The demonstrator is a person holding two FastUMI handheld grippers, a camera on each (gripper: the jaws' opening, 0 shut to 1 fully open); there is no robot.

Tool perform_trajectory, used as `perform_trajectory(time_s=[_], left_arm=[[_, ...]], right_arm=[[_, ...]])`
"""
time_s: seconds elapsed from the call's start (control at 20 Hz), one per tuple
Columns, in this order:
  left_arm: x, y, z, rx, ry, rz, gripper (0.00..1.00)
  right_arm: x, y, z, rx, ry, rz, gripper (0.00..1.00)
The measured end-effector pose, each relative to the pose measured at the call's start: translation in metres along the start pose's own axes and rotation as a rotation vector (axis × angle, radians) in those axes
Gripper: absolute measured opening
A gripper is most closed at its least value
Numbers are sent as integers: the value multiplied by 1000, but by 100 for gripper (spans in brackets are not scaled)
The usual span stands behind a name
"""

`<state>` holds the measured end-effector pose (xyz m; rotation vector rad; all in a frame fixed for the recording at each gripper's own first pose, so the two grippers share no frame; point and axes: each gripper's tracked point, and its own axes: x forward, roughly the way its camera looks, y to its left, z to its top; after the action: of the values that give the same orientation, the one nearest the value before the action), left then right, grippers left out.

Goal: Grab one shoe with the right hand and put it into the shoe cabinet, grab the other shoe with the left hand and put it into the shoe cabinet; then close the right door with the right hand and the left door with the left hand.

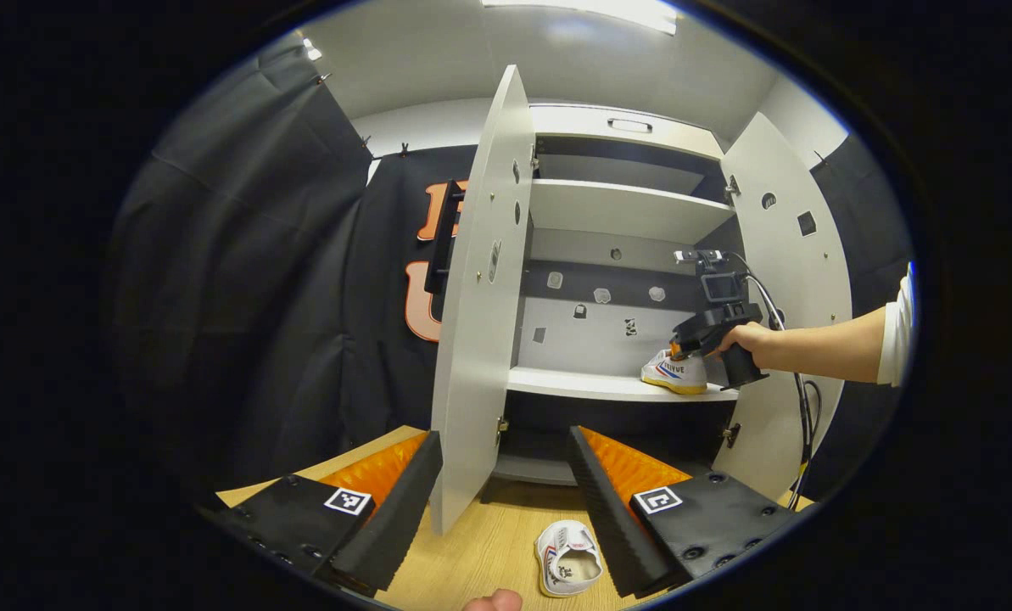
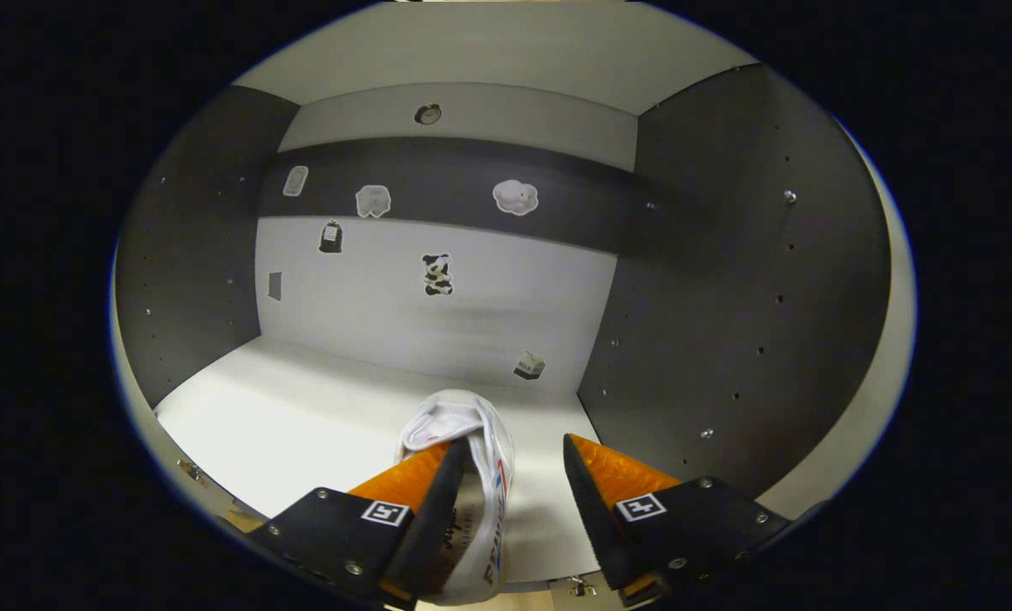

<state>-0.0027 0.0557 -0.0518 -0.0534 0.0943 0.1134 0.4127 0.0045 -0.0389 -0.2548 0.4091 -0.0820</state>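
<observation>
The shoe cabinet (image 1: pixel 624 212) stands with both doors swung out, the left door (image 1: pixel 480 297) nearest me and the right door (image 1: pixel 790 280) farther off. One white shoe (image 1: pixel 673 373) rests on the middle shelf (image 1: pixel 582 384). A hand holds my right gripper (image 1: pixel 682 348) just over it. In the right gripper view that shoe (image 2: pixel 484 424) lies on the shelf (image 2: pixel 302 416), and the right gripper (image 2: pixel 510 454) is open: one finger touches the shoe, the other stands apart from it. My left gripper (image 1: pixel 504 437) is open above the second white shoe (image 1: pixel 569 558), which lies on the wooden floor.
An upper shelf (image 1: pixel 624 208) and a dark lower bay (image 1: pixel 539 462) sit inside the cabinet. Small stickers dot the back wall (image 2: pixel 438 280). A cable (image 1: pixel 802 407) hangs from the right gripper past the right door. Black cloth hangs to the left of the cabinet.
</observation>
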Motion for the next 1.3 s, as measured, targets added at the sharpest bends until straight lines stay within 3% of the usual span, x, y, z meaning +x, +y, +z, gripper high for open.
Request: perform_trajectory(time_s=[0.1, 0.2, 0.4, 0.55, 0.7, 0.8, 1.05, 1.3], left_arm=[[-1, -5, -1, -5, 0, -16, 96], [-1, -10, 1, -4, -3, -29, 96], [-1, -18, 0, -4, -2, -52, 96], [-1, -26, -4, -26, 15, -70, 96], [2, -34, -14, -31, 44, -86, 96], [3, -36, -22, -23, 61, -89, 96], [8, -48, -39, -28, 111, -109, 96], [18, -58, -85, 2, 221, -141, 96]], right_arm=[[-23, 0, 14, 5, -51, 17, 87], [-50, 7, 34, 19, -117, 53, 93], [-132, 18, 64, 28, -265, 130, 94], [-197, 26, 63, 36, -354, 225, 90], [-244, 14, 35, 84, -412, 239, 93], [-265, -4, 4, 94, -455, 191, 93], [-305, -25, -102, 146, -384, 124, 94], [-329, -44, -146, 118, -375, 79, 94]])
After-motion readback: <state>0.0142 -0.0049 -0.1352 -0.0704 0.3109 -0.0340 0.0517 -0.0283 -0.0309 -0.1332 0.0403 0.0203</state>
